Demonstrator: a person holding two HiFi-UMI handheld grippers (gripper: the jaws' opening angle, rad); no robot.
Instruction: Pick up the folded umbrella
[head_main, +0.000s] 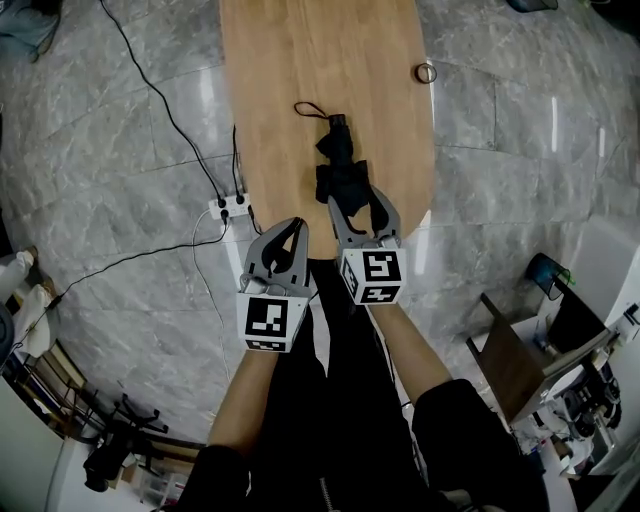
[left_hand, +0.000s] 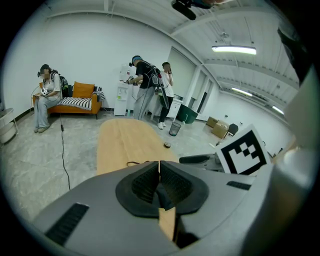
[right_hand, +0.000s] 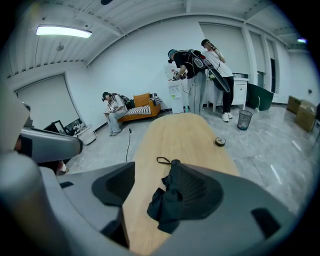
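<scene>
The folded black umbrella (head_main: 340, 160) lies lengthways on the wooden table (head_main: 300, 60), with its strap loop at the far end and its loose fabric at the near end. My right gripper (head_main: 355, 205) is open, one jaw on either side of that near end. In the right gripper view the umbrella (right_hand: 167, 200) lies between the pads of the right gripper (right_hand: 160, 187), closer to the right pad, and nothing presses on it. My left gripper (head_main: 296, 226) hangs at the table's near edge, left of the umbrella. Its jaws (left_hand: 159, 167) are shut and hold nothing.
A small round object (head_main: 427, 72) sits near the table's far right edge. A white power strip (head_main: 230, 207) with black cables lies on the floor left of the table. A brown stool (head_main: 510, 350) stands at the right. People (right_hand: 200, 65) and an orange sofa (right_hand: 142, 105) are far behind.
</scene>
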